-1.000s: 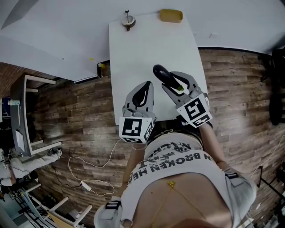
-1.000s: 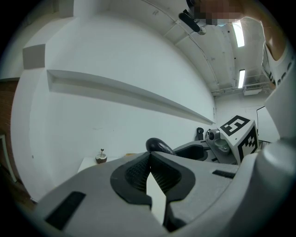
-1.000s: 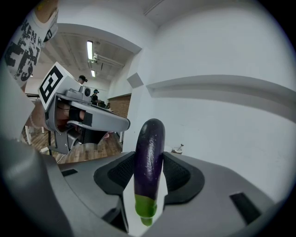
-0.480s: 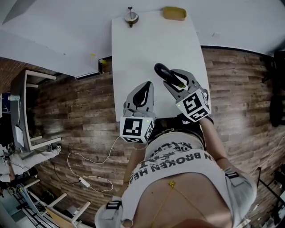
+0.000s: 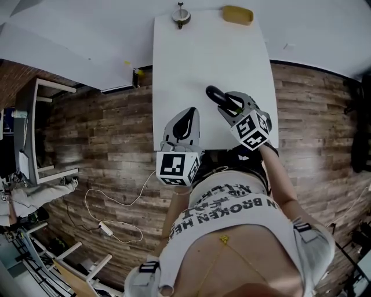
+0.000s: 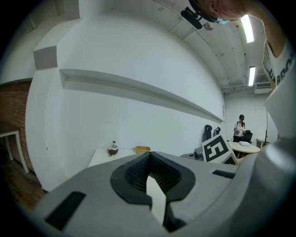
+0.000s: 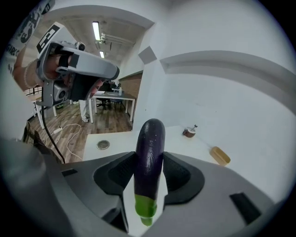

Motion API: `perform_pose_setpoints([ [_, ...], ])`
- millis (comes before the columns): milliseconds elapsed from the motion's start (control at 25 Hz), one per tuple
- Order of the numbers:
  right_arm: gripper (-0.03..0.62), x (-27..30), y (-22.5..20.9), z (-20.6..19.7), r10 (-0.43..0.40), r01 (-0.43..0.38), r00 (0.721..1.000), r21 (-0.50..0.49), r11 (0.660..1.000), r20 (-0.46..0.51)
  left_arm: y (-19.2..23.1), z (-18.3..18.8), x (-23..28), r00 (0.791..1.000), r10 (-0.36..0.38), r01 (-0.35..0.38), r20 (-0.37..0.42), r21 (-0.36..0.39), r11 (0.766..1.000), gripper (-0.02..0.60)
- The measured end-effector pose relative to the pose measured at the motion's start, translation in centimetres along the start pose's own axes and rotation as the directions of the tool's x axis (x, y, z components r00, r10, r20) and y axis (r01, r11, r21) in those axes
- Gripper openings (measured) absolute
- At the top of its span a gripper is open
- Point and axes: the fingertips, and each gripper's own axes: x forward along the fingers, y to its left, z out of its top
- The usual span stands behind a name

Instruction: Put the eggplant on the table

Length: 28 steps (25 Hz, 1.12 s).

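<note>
A dark purple eggplant (image 5: 213, 94) with a green stem end is clamped between the jaws of my right gripper (image 5: 223, 103), above the near right part of the white table (image 5: 197, 58). In the right gripper view the eggplant (image 7: 149, 152) stands lengthwise between the black pads (image 7: 180, 173), its stem toward the camera, and points out over the table (image 7: 115, 136). My left gripper (image 5: 187, 116) hovers over the near table edge to the left of it. Its jaws (image 6: 149, 155) meet at the tips with nothing between them.
At the table's far end sit a brown bowl-like item with a stick (image 5: 181, 14) and a yellow dish (image 5: 237, 14). A small round metal disc (image 7: 103, 145) lies on the table. There is wood floor all around, with a white cable (image 5: 110, 217) and a frame (image 5: 52, 139) at the left.
My right gripper has sunk toward the table with the eggplant still in its jaws. The left gripper has shifted only slightly.
</note>
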Motion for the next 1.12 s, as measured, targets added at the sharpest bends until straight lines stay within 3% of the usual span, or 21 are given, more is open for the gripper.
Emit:
perform_pose_setpoints([
  [440,0.187,4.4,2.6,-4.9,0.104,-0.106,0.987,-0.008,0.994,-0.121,1.7,-1.5,-1.6,0.998,0.055,-0.056,-0.031,-0.031,0.998,0.006],
  [1120,0.187,8.4,4.9,-10.2,0.196,-0.201,0.948,0.004,0.980,-0.251,3.1,-3.8,-3.4,0.990,0.119,-0.124,-0.079,-0.070,0.990,0.006],
])
